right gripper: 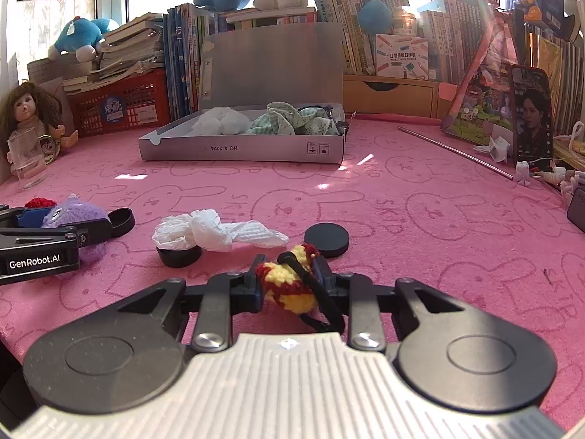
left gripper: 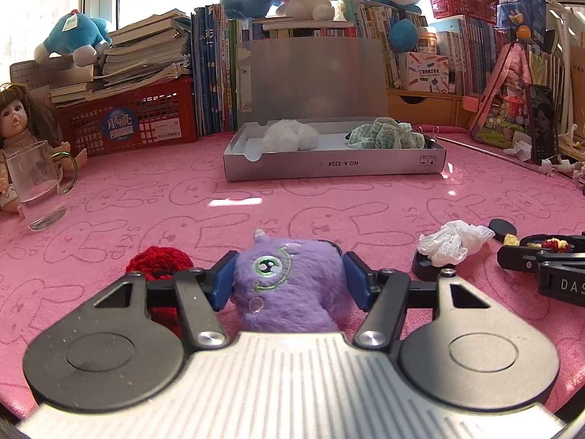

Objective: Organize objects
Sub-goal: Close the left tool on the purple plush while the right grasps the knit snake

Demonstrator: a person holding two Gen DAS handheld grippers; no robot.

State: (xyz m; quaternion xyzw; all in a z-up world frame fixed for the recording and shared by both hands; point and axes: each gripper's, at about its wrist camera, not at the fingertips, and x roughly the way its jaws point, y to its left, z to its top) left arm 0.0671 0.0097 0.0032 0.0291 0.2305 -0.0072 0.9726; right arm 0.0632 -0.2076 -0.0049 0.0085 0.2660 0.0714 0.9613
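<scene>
Pink towelling printed with rabbit outlines [left gripper: 153,197] covers the table, and books, plush toys and a red basket [left gripper: 128,120] crowd the wall behind it. Straight ahead of both grippers, well apart from them, lies an open grey box [left gripper: 334,166] with its lid upright, holding a white fluffy thing [left gripper: 290,135] on one side and a green patterned cloth [left gripper: 387,135] on the other. The left gripper [left gripper: 289,280] stands about half open with its blue pads pressed against the flanks of a purple one-eyed plush [left gripper: 287,285] that rests on the towel; a red knitted piece [left gripper: 161,261] lies just beside its left finger. The right gripper [right gripper: 289,285] is nearly closed, its fingers pinching a yellow-and-red knitted item [right gripper: 289,287] with a black loop or cord that hangs over the right finger. Just ahead of the right gripper sits a black round lid [right gripper: 326,239], and ahead to its left a crumpled white tissue [right gripper: 215,234] lies over what seems to be a small black pot [right gripper: 179,254], though the tissue hides most of it. Far to the left gripper's left stand a glass mug [left gripper: 36,190] and a doll [left gripper: 18,117].
</scene>
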